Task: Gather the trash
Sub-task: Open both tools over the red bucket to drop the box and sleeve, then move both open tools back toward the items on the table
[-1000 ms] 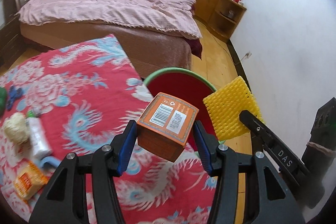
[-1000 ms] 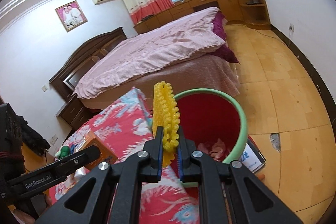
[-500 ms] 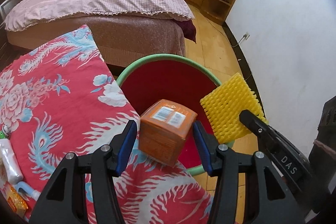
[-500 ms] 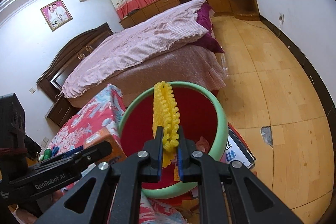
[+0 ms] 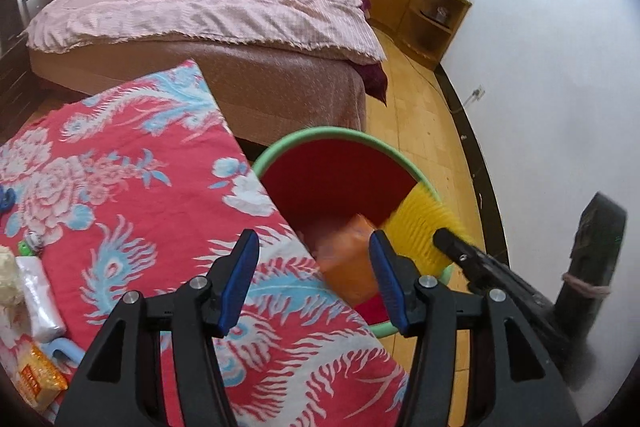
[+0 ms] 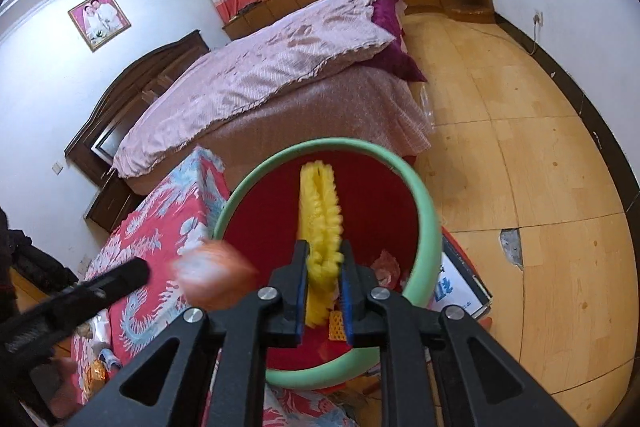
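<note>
Both hands have swung from above the red flowered counter [image 5: 120,187] to the green-rimmed red bin [image 5: 340,139], and the orange box [image 5: 352,259], pinched between the blue pads half a second ago, has come loose. Left of the left gripper [image 5: 314,277], well apart from its fingers, lie the things not yet collected: a white wrapped packet [image 5: 40,291], a pale crumpled ball at the frame edge and an orange snack bag [image 5: 38,379] whose print is too small to read. The left fingers stand released, spread wide with nothing pressed between them; the box is blurred just beyond and between their tips, over the bin's mouth, apparently dropping in, which is surely why the hand was carried past the counter's edge. Seen from the right wrist, the same box [image 6: 216,277] is a smear left of the right gripper [image 6: 323,281]. Those fingers are opening around the yellow foam net [image 6: 320,211], which is between the pads with little gap showing, its length standing over the red interior so it should fall inside. Beyond the fingertips some scraps already lie in the bin. To the right, under the bin, a white board [image 6: 460,279] shows blue characters I cannot make out.
</note>
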The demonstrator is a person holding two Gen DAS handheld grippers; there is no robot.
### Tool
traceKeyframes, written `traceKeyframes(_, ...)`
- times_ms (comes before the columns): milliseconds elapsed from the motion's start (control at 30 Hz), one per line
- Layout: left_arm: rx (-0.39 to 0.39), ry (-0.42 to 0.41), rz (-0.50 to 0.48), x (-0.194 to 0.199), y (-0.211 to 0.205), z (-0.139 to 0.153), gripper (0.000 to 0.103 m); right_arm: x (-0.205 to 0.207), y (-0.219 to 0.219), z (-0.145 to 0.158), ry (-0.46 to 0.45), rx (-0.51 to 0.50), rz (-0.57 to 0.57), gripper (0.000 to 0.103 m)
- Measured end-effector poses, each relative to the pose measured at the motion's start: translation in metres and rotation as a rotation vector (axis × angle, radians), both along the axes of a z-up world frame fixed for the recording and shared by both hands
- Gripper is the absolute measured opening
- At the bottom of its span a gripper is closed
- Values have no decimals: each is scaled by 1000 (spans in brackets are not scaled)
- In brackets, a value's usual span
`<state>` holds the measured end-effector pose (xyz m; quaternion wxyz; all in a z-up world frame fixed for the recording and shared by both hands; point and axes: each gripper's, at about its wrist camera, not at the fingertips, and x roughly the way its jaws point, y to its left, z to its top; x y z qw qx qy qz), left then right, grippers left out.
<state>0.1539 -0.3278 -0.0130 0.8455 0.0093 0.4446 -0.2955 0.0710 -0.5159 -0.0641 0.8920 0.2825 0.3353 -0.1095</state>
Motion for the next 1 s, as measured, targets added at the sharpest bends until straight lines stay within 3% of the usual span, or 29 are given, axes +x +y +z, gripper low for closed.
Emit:
traceKeyframes(267,-21,-20,71,1,31,15,57,1,10,7,-19,-9,-3,35)
traceKeyframes(1000,-12,-80,281,-27,142,48,57,-24,84,61,-92,-54,126,63)
